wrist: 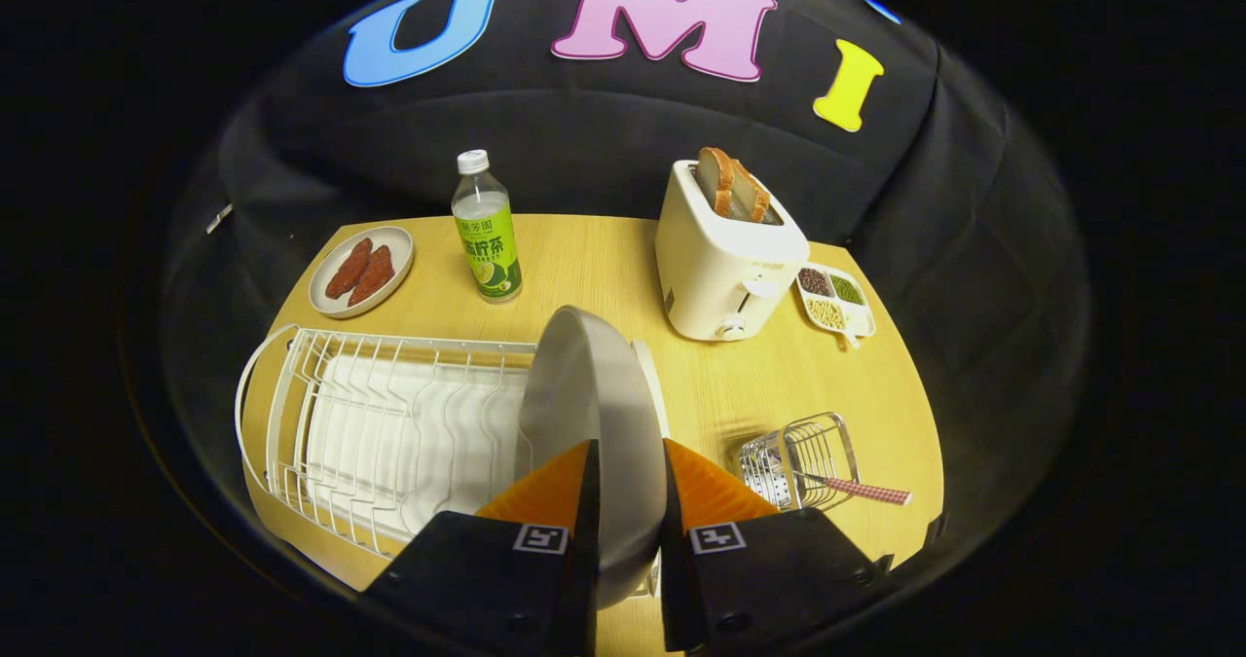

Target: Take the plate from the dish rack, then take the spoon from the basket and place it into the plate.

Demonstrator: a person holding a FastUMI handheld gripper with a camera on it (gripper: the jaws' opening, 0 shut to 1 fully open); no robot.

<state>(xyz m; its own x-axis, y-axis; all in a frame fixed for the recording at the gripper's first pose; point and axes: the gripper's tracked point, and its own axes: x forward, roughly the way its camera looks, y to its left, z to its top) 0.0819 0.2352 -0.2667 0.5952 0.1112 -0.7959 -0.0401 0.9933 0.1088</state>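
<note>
At the bottom centre of the frame the gripper (pixel 628 487) is clamped on the plate (pixel 589 414): both fingers press on its rim from either side, so the plate stands on edge between them, its back bulging up into the middle of the picture. It appears lifted clear of the dish rack (pixel 389 423), which spreads across the lower left with its white wire slots, though the plate's lower edge is hidden behind the fingers.

The first step looks as good as done; the plate now needs a flat spot on the table (pixel 604 258). To the lower right, just beside the right finger, the wire basket (pixel 798 462) holds the spoon (pixel 866 490); its checked handle juts out to the right, lying nearly level, long axis left to right. So the spoon lies right of the fingers, close by, and a grasp would likely come across that handle.

Farther off, at upper centre, stand a green-labelled bottle (pixel 487 234) and a white toaster (pixel 725 263) with bread; a dish of sausages (pixel 362 270) sits upper left, a divided tray (pixel 835 297) of beans right.
</note>
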